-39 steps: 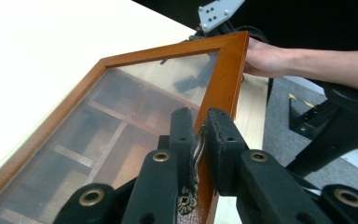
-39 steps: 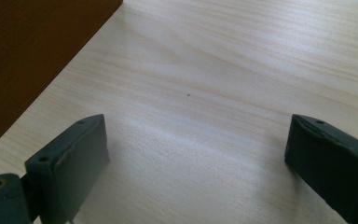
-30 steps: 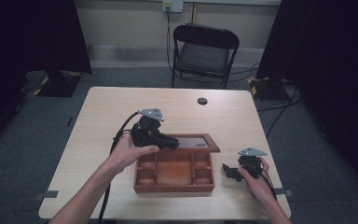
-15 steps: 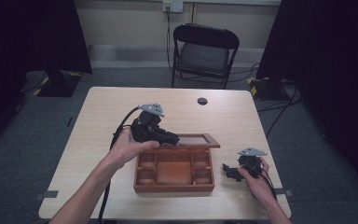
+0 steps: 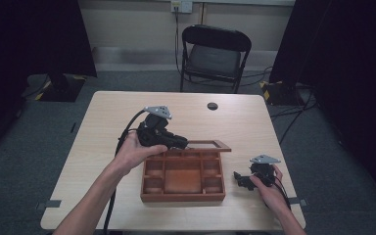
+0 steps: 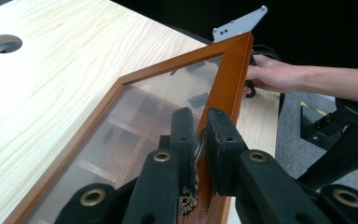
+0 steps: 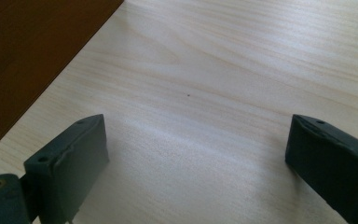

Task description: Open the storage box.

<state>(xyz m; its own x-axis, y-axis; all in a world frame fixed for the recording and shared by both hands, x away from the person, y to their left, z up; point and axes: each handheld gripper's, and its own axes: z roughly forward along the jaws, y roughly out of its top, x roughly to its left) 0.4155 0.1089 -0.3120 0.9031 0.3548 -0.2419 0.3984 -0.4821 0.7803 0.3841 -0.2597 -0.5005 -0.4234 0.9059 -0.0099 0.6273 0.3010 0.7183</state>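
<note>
The wooden box [image 5: 183,178] sits near the front edge of the pale wood-grain worktop [image 5: 254,122]; its glass-paned lid [image 6: 135,121] stands raised over the rear compartments, front rim cut off behind the left gripper [image 6: 199,135]. That gripper's jaws are clenched on a small brass latch at the lid's frame, mostly hidden between the pads. Right of the box, the right gripper [image 7: 196,144] rests with jaws released above bare worktop. No writing is legible.

Recording studio, black curtains [image 5: 34,39], folding chair [image 5: 215,56], taped floor
</note>
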